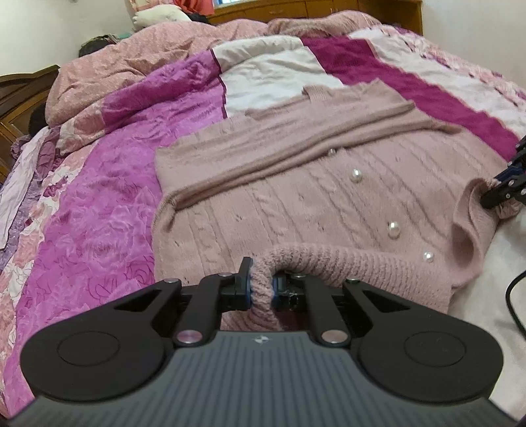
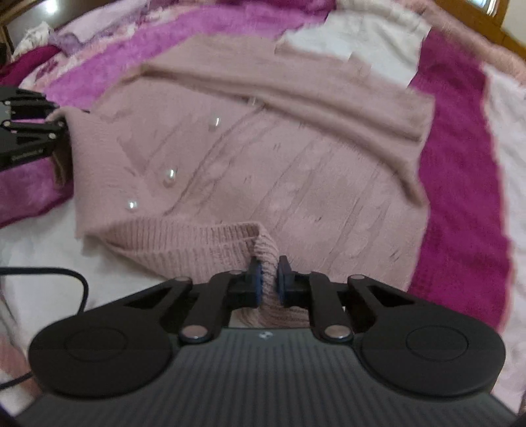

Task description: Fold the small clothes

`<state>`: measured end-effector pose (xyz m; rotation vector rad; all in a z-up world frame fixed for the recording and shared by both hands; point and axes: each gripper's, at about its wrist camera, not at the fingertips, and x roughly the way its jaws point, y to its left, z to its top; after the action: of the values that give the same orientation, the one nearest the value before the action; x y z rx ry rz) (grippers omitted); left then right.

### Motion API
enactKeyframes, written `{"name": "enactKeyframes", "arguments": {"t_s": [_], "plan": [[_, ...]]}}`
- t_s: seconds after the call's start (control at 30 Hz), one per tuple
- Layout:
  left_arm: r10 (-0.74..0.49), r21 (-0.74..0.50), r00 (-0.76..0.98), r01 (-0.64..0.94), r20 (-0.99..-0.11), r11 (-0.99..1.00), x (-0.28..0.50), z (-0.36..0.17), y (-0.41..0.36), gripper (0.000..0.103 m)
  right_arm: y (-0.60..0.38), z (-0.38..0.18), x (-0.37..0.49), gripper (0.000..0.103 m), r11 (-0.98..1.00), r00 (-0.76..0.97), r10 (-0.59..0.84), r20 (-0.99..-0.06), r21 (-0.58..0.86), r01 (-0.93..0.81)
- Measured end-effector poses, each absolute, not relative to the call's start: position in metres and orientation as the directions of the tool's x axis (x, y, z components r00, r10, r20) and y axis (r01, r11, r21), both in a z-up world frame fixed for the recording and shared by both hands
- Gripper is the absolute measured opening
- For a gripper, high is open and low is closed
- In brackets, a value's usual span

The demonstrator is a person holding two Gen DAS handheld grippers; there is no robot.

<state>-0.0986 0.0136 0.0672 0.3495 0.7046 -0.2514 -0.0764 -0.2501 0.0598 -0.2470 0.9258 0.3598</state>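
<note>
A pale pink knit cardigan (image 1: 296, 184) with pearl buttons (image 1: 393, 229) lies spread on the bed, both sleeves folded across its body. My left gripper (image 1: 261, 283) is shut on the near ribbed hem (image 1: 328, 262) and pinches a fold of it. The right gripper (image 2: 269, 279) is shut on the other end of that hem (image 2: 203, 243), with knit bunched between its blue pads. Each gripper shows at the edge of the other view: the right one (image 1: 490, 195) at the cardigan's corner, the left one (image 2: 57, 126) likewise.
The bed carries a patchwork blanket (image 1: 108, 210) of magenta, pink and white. A pink duvet (image 1: 138, 62) is heaped at the far end by a wooden headboard (image 1: 312, 8). A black cable (image 2: 65, 279) crosses the white patch near the hem.
</note>
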Motion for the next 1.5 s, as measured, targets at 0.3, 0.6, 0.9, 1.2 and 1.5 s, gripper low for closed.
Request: {"name": "enactKeyframes", "arguments": {"t_s": [0.3, 0.6, 0.9, 1.2, 1.5], "plan": [[-0.099, 0.233, 0.821, 0.272, -0.562, 0.934, -0.089, 0.11, 0.014, 0.012, -0.246, 0.105, -0.09, 0.012, 0.93, 0.811, 0.067, -0.581, -0.259, -0.262], [-0.047, 0.325, 0.918, 0.188, -0.395, 0.927, -0.047, 0.151, 0.003, 0.007, -0.242, 0.121, -0.049, 0.011, 0.941, 0.927, -0.033, -0.374, -0.323, -0.097], [-0.033, 0.26, 0.858, 0.192, -0.512, 0.946, 0.008, 0.135, 0.019, 0.007, -0.227, 0.099, -0.005, 0.011, 0.918, 0.909, -0.027, -0.415, -0.371, -0.143], [-0.086, 0.189, 0.743, 0.278, -0.664, 0.942, -0.004, 0.095, 0.05, 0.009, -0.235, 0.072, -0.006, 0.012, 0.943, 0.871, -0.05, -0.488, -0.311, -0.12], [-0.121, 0.221, 0.687, 0.388, -0.717, 0.895, -0.022, 0.068, 0.04, 0.067, -0.234, 0.061, -0.01, 0.012, 0.948, 0.851, -0.046, -0.523, -0.292, -0.128]]}}
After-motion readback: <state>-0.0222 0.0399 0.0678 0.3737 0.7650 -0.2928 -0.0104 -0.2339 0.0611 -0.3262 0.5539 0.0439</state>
